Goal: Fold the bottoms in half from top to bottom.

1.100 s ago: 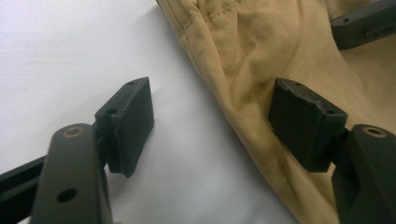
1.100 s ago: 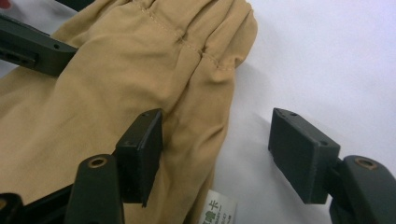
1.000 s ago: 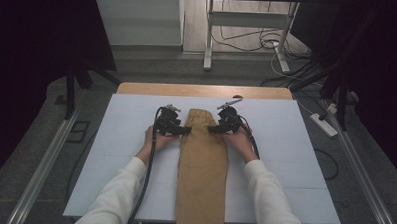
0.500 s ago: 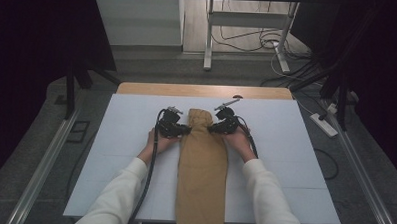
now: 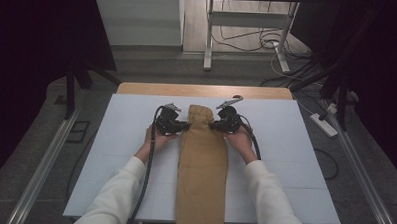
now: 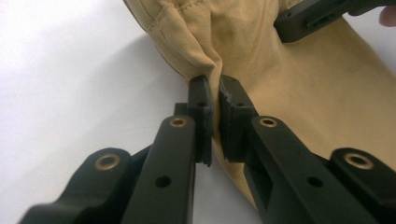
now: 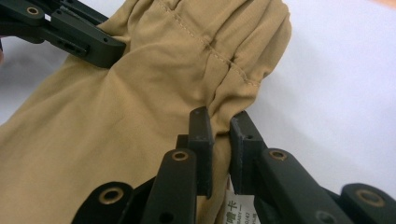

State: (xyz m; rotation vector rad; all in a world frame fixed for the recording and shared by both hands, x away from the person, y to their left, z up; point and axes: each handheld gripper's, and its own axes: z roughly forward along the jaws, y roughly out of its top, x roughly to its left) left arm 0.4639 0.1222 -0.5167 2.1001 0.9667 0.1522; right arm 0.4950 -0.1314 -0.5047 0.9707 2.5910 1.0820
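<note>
— So, where do the tan trousers (image 5: 202,162) lie?
— Lengthwise down the middle of the white table (image 5: 105,154) — folded narrow, gathered stitched waistband at the far end.
— And the grips?
— Left gripper (image 5: 182,125) has just been closing, pinching the waistband's left edge; right gripper (image 5: 213,126) likewise, clamped on its right edge by a label (image 7: 239,209).

1. White mat (image 5: 110,154) lies bare on both sides of the tan trousers (image 5: 202,167); open passage left and right.
2. Trousers run down the mat's middle, splitting it.
3. Left gripper (image 5: 184,125) and right gripper (image 5: 213,125) flank the waistband, blocking the approach there.
4. Far strip of the mat is free up to the wooden table edge (image 5: 204,90).
</note>
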